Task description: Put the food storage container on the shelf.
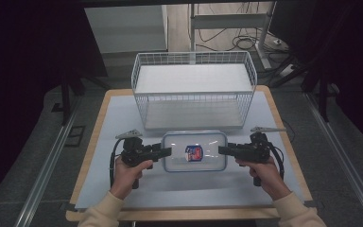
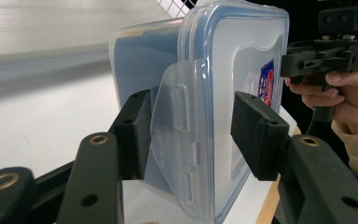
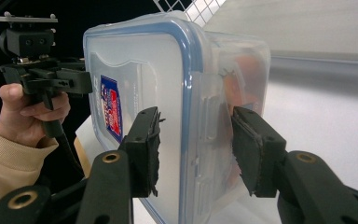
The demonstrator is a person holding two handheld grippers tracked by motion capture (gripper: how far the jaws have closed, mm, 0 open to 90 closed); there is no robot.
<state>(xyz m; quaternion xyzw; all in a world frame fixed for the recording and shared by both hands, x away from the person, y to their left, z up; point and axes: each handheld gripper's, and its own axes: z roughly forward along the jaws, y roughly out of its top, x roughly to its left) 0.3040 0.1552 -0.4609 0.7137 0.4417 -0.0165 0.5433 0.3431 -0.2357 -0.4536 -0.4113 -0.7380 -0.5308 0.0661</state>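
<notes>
The person is holding a lidded plastic box (image 1: 195, 151) between the two grippers, one at each short end, in front of a wire basket (image 1: 194, 90) standing at the far side of the desk (image 1: 283, 142). The left gripper (image 1: 166, 152) is clamping the box's left end, its jaws straddling the clear latch flap (image 2: 179, 135) and pressing on lid and base. The right gripper (image 1: 223, 150) is gripping the opposite end the same way, one pad on the lid and one on the underside, jaws closed firmly on the box. Judging by the shadow beneath it, the box is probably hanging just above the desk rather than resting on it, though the high view leaves that uncertain. The step in hand looks like a two-handed carry toward the basket. The next move is calling for both hands to be rising together, keeping the box level, clearing the basket's near rim, then lowering it inside before either grip is loosening.
</notes>
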